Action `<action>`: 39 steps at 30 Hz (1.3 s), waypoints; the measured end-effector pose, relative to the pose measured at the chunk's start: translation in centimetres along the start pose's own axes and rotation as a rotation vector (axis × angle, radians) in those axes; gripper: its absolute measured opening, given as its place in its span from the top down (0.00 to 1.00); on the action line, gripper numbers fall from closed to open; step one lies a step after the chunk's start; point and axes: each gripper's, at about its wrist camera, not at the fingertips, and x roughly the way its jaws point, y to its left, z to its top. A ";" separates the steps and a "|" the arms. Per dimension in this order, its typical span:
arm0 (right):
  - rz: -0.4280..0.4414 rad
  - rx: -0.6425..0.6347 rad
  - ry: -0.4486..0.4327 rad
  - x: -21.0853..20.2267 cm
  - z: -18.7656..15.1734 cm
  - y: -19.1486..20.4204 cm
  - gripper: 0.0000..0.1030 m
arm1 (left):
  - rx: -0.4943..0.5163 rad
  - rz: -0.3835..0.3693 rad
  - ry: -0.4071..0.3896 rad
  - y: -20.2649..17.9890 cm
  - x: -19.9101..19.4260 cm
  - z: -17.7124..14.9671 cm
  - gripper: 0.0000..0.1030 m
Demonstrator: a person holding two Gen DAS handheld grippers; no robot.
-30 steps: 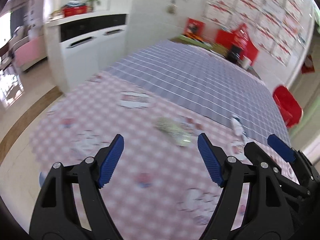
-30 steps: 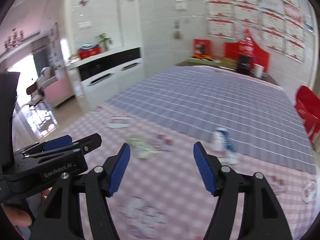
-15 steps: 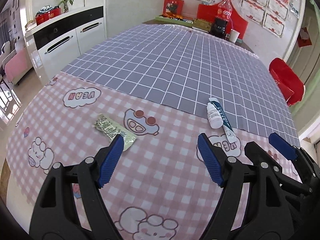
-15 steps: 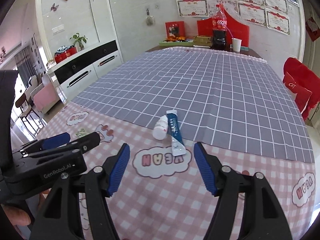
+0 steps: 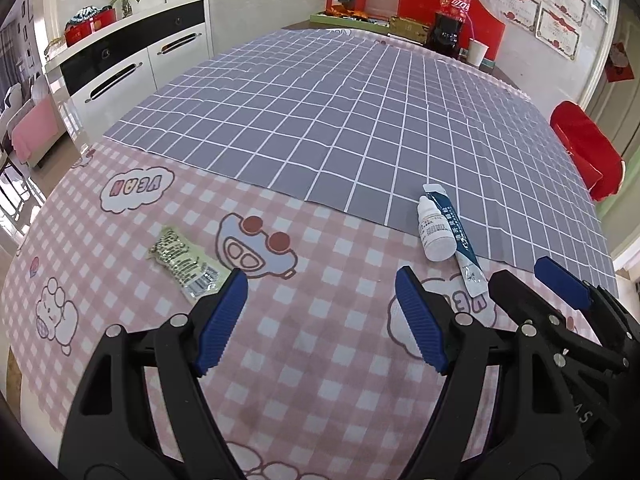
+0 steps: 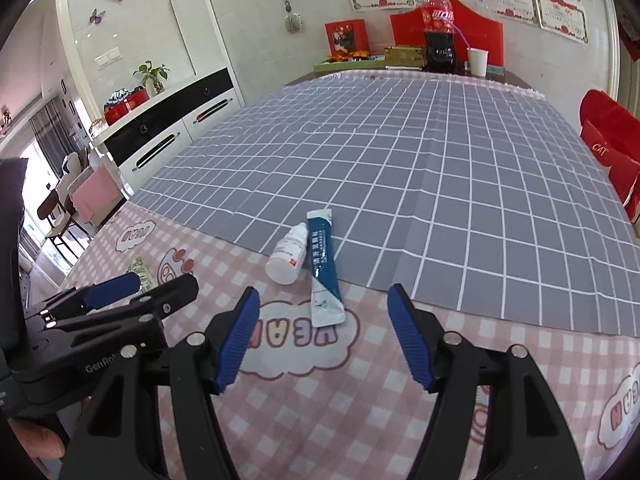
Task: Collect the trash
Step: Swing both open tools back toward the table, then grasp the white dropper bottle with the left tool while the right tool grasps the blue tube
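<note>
Three bits of trash lie on the pink checked cloth. A crumpled silver-green wrapper (image 5: 184, 262) sits just beyond the left finger of my left gripper (image 5: 320, 320), which is open and holds nothing. A small white bottle (image 6: 288, 258) and a flattened blue-and-white tube (image 6: 324, 268) lie side by side at the seam of the grey cloth, straight ahead of my right gripper (image 6: 322, 334), open and empty. Both items, the bottle (image 5: 434, 234) and the tube (image 5: 460, 240), show right of centre in the left wrist view, beyond my right gripper (image 5: 520, 292). My left gripper (image 6: 144, 284) partly hides the wrapper (image 6: 142, 274).
A long table carries a grey checked cloth (image 5: 360, 120) beyond the pink one. At its far end stand a cola bottle (image 6: 438, 28), a paper cup (image 6: 478, 62) and boxes. A red chair (image 6: 612, 148) is on the right, a white cabinet (image 5: 132, 68) on the left.
Both grippers have swung right and dropped toward the table; the blur has gone. The bottle and tube now sit ahead of the right gripper, the wrapper by the left one. Jaws unchanged.
</note>
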 end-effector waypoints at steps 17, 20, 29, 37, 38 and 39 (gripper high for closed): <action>0.049 0.084 0.010 1.5 0.2 -3.1 0.36 | 0.012 0.025 0.008 -1.1 2.1 0.0 0.26; 0.048 0.102 0.007 1.4 0.2 -3.5 0.36 | -0.005 0.021 0.010 -0.9 2.4 0.2 0.26; -0.002 0.111 -0.019 1.0 0.3 -4.4 0.35 | 0.027 -0.052 -0.007 -2.8 2.7 1.0 0.26; -0.022 0.172 -0.031 0.8 0.5 -6.5 0.35 | 0.092 -0.083 -0.009 -5.5 3.9 2.1 0.27; -0.018 0.174 -0.029 0.8 0.4 -6.5 0.35 | 0.094 -0.083 -0.003 -5.7 4.2 2.2 0.27; -0.010 0.176 -0.028 0.9 0.4 -6.5 0.35 | 0.091 -0.083 0.000 -5.8 4.6 2.4 0.27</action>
